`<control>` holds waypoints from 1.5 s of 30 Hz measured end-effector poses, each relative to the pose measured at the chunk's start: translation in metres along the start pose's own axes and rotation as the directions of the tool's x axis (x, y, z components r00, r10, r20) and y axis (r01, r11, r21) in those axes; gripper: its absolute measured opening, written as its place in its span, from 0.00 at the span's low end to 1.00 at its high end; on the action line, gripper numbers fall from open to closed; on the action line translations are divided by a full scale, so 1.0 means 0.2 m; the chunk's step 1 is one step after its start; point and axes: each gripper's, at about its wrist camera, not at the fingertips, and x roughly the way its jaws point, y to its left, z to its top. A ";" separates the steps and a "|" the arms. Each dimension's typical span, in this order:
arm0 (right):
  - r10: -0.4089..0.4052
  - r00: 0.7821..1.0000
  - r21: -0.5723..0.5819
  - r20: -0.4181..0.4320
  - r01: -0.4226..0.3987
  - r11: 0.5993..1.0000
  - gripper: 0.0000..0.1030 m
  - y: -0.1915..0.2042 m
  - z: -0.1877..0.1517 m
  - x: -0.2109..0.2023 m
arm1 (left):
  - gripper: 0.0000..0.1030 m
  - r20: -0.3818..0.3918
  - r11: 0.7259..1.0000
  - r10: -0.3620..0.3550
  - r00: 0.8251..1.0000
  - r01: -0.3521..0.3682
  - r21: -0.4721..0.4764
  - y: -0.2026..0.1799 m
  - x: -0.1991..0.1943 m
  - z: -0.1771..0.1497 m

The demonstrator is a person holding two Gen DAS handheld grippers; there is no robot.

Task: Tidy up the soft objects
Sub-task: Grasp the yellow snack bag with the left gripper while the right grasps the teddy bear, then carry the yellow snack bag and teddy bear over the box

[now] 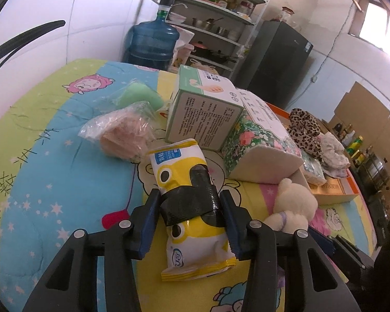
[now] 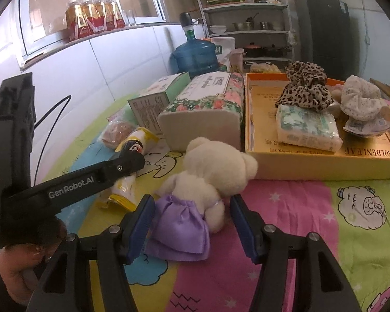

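Note:
My left gripper (image 1: pixel 189 223) is open, its fingers on either side of a yellow and white wipes pack (image 1: pixel 192 208) with a black flap, lying on the cartoon bedspread. My right gripper (image 2: pixel 192 221) is open around a cream teddy bear (image 2: pixel 210 179) in a purple skirt; the jaws do not touch it. The bear also shows in the left wrist view (image 1: pixel 291 205). An orange-rimmed box (image 2: pixel 322 161) holds a leopard-print scrunchie (image 2: pixel 304 88), a tissue pack (image 2: pixel 306 127) and a white scrunchie (image 2: pixel 361 101).
A floral tissue pack (image 2: pixel 205 109) and a green and white box (image 1: pixel 202 109) lie behind the wipes. A bagged pink sponge (image 1: pixel 124 135) and a green sponge (image 1: pixel 140 96) lie left. A water jug (image 1: pixel 150 41), shelves and a fridge stand beyond the bed.

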 end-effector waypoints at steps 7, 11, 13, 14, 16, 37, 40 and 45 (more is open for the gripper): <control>-0.002 1.000 -0.014 0.008 0.002 1.000 0.46 0.02 0.00 0.00 | 0.46 0.014 1.000 0.004 1.000 -0.004 0.009 0.00 -0.03 -0.01; -0.002 1.000 -0.010 0.016 0.002 1.000 0.43 0.02 0.00 -0.01 | 0.46 0.022 1.000 0.004 1.000 -0.004 0.008 0.01 -0.04 -0.01; -0.001 1.000 -0.010 0.020 0.001 1.000 0.41 0.02 0.00 -0.02 | 0.46 0.028 1.000 0.004 1.000 -0.004 0.009 0.00 -0.05 -0.01; -0.001 1.000 -0.011 0.023 0.001 1.000 0.40 0.02 0.00 -0.02 | 0.46 0.032 1.000 0.004 0.999 -0.004 0.011 0.00 -0.06 -0.01; 0.000 1.000 -0.016 0.028 0.000 1.000 0.39 0.02 0.00 -0.03 | 0.46 0.039 1.000 0.003 0.999 -0.004 0.014 -0.01 -0.08 -0.01; 0.010 0.993 -0.033 0.121 -0.006 0.999 0.37 0.03 0.04 -0.20 | 0.46 0.112 0.998 -0.007 0.994 0.000 0.061 -0.08 -0.25 0.02; 0.011 0.991 -0.032 0.130 -0.007 0.999 0.37 0.03 0.05 -0.22 | 0.46 0.121 0.998 -0.009 0.993 0.001 0.069 -0.10 -0.27 0.02; 0.011 0.989 -0.030 0.150 -0.006 1.000 0.37 0.01 0.06 -0.26 | 0.46 0.137 0.996 -0.012 0.990 0.001 0.085 -0.13 -0.31 0.03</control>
